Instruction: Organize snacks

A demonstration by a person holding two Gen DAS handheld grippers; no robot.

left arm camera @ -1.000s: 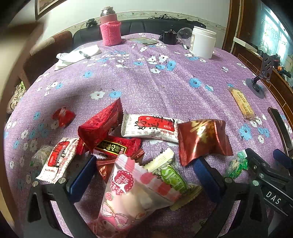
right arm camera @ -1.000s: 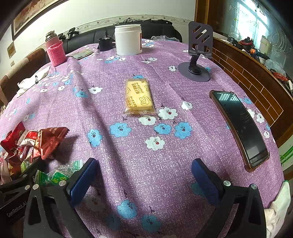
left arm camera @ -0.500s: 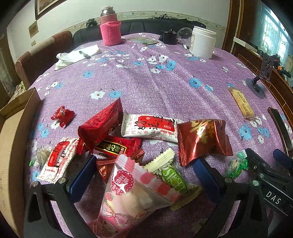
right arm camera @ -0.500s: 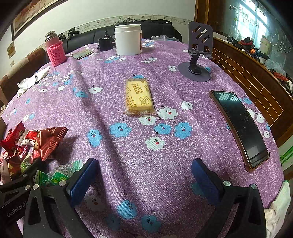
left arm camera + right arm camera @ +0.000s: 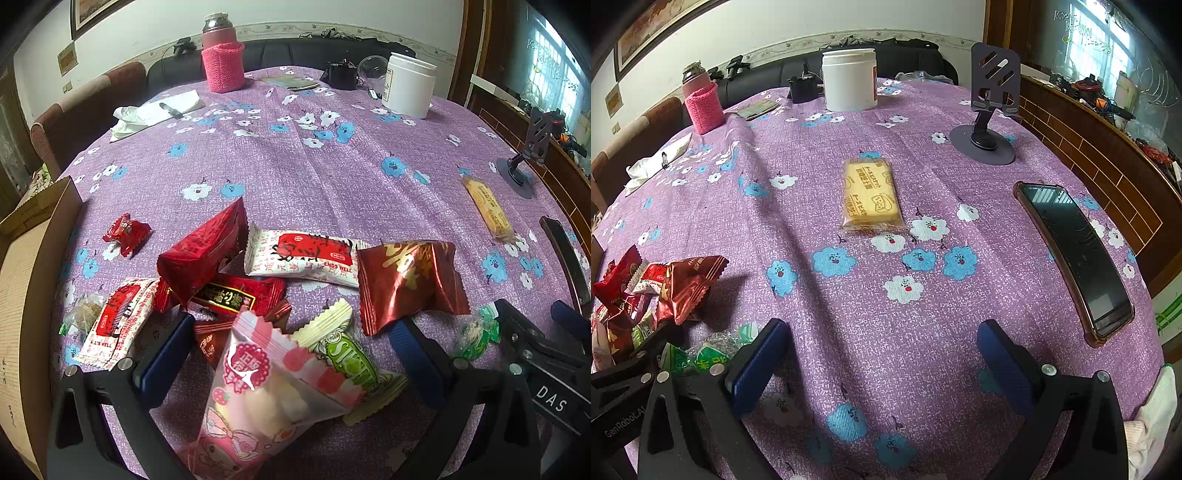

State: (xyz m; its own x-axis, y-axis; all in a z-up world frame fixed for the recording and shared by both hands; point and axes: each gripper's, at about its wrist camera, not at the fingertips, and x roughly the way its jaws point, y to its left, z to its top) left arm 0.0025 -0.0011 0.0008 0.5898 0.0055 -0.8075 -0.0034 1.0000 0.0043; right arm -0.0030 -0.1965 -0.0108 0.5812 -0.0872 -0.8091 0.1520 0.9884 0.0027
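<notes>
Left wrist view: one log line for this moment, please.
left gripper: open, over snack pile | pink bag: between fingers, ungripped | box: at left edge | right gripper: open, empty | biscuit pack: apart, ahead of it

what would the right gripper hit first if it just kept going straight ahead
Probably the yellow biscuit pack. The right gripper is open over bare tablecloth, and the pack lies ahead, roughly centred between its fingers; depth is hard to judge.
</notes>
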